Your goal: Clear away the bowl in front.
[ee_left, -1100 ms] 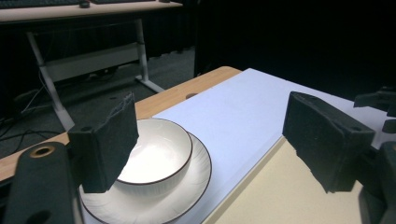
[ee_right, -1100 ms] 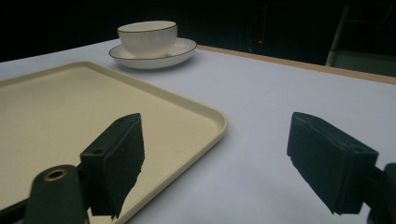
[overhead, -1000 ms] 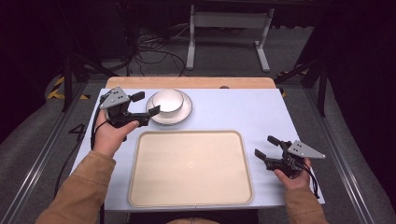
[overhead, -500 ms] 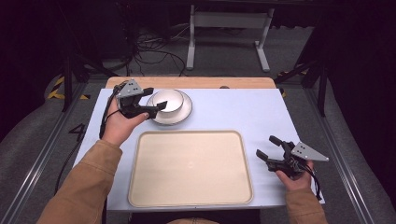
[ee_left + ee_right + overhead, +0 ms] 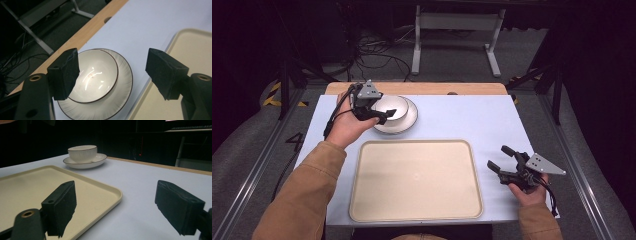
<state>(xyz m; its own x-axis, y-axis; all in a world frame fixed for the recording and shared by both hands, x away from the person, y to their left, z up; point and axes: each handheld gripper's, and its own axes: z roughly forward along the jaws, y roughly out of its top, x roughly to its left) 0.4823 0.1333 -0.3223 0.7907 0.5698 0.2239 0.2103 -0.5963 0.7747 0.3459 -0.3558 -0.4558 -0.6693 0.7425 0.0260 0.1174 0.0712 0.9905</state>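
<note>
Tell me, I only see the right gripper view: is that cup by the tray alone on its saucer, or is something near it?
Observer: The left gripper hovers over the bowl, fingers open, one on each side of the rim.
Operator: Anything inside the bowl?
Observer: The left gripper view looks straight in: empty, just light glinting on the glaze.
Operator: Is the tray bare all over?
Observer: Yes, the high view shows the whole tray with nothing on it.
Operator: And where is my gripper?
Observer: The right gripper sits open right of the tray.

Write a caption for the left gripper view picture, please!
Open left gripper hovering over a white bowl on its plate.
</note>
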